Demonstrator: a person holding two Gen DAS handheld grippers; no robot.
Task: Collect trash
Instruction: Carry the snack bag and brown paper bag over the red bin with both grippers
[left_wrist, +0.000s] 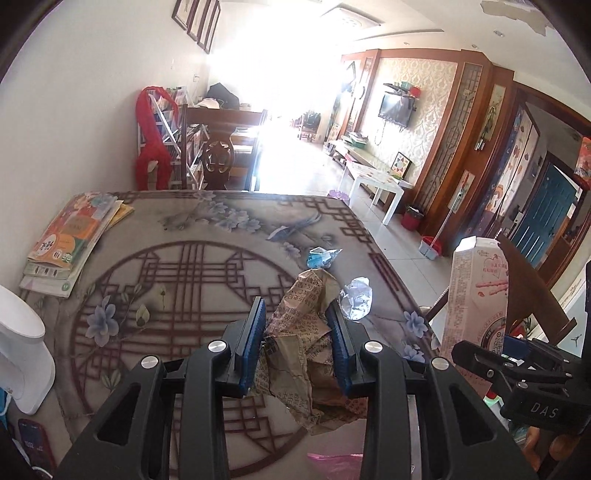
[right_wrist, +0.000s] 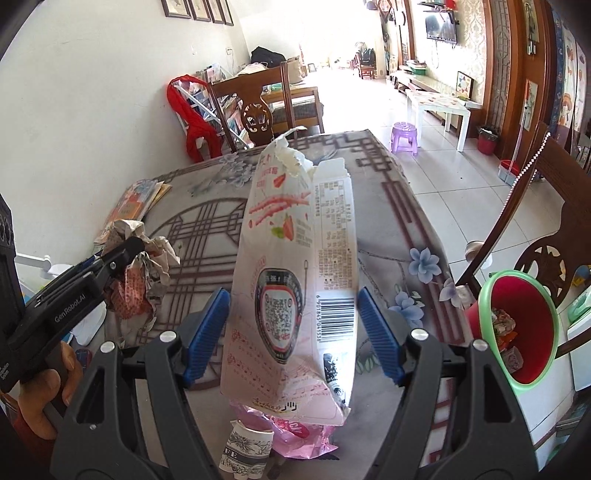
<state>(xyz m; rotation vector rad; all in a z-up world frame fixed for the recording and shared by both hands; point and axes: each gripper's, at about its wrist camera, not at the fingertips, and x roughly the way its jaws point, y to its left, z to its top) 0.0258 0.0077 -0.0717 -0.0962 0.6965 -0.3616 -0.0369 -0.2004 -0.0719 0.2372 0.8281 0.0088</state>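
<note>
the right tongs (right_wrist: 291, 332) are gripping a tall pink-and-white carton (right_wrist: 295, 266) by its lower part, both blue pads pressing its sides, so the carton is standing up and away from the tongs with its torn top pointing toward the far edge of the surface (right_wrist: 388, 192). its long axis is running along the line of the fingers, not across them. the left tongs (left_wrist: 297, 343) are clenched on a wad of crumpled brown paper (left_wrist: 295, 332), which is bulging out above and below the pads; in the right view the same wad is hanging off the left tongs at the left, clear of the surface.

the relation that matters is where the bin (right_wrist: 517, 328) is lying: a red bin with a green rim, tilted in the fisheye, low on the right, beside the surface's right edge, and already holding some scraps. it is sitting just beside the right tongs and well apart from the left tongs, so the right hand looks the nearer one to drop first, swinging the carton rightward and tipping its long axis down into the mouth. the carton looks longer than the mouth is wide, so going in end-first seems wise.

other trash is waiting: a blue wrapper (left_wrist: 321, 256) and a foil ball (left_wrist: 356, 297) beyond the left tongs, a pink bag (right_wrist: 295, 432) and a paper cup (right_wrist: 245, 450) under the carton.
</note>
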